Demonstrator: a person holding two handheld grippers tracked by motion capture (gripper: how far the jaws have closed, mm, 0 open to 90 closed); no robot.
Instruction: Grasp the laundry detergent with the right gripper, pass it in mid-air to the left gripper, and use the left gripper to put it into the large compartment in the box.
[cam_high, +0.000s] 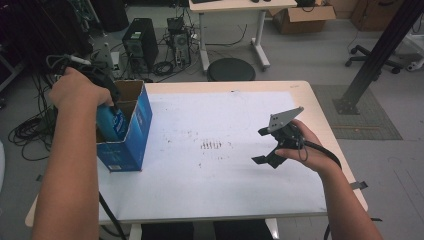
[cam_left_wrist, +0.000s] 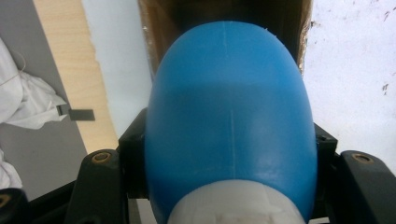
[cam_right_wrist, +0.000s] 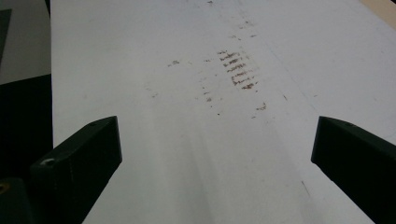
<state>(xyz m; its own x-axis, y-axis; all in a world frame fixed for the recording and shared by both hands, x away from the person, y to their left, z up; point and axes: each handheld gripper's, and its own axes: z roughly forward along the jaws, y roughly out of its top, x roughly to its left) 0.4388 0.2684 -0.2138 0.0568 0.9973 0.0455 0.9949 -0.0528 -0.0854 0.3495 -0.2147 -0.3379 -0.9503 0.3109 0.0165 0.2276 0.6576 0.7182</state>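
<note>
A blue plastic bottle (cam_high: 112, 123) with a white neck hangs partly inside an open blue cardboard box (cam_high: 131, 131) at the table's left edge. My left gripper (cam_high: 111, 100) is shut on the bottle from above. In the left gripper view the blue bottle (cam_left_wrist: 229, 116) is pinched between the two black jaws, with the box's brown inside beyond it. My right gripper (cam_high: 264, 146) is held over the right part of the table, open and empty. Its fingers (cam_right_wrist: 79, 163) stand wide apart above the white sheet.
A white sheet (cam_high: 215, 150) with a patch of brown marks (cam_high: 211, 145) covers the wooden table (cam_high: 320, 115). Beyond the far edge stand a black stool (cam_high: 231, 69), computer towers (cam_high: 140, 42) and loose cables on the floor.
</note>
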